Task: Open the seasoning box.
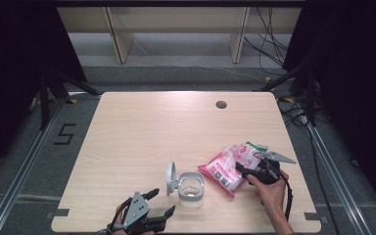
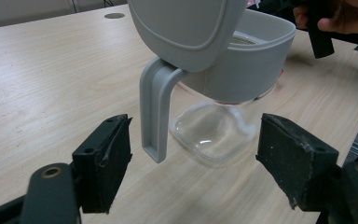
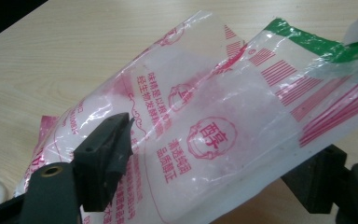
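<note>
The pink and white bag (image 1: pixel 230 166) lies on the counter (image 1: pixel 142 132), near the right edge. The right tongs (image 1: pixel 254 171) sit around the bag with their jaws wide, 1 on each side; I cannot tell if they squeeze it. The clear jar (image 1: pixel 191 188) with its grey lid (image 1: pixel 171 178) flipped up stands just left of the bag. The left tongs (image 1: pixel 159 203) are open and hold nothing, right in front of the jar.

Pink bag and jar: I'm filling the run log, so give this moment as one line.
left gripper: open, before jar, lid up | right gripper: jaws around pink bag, grip unclear | table
</note>
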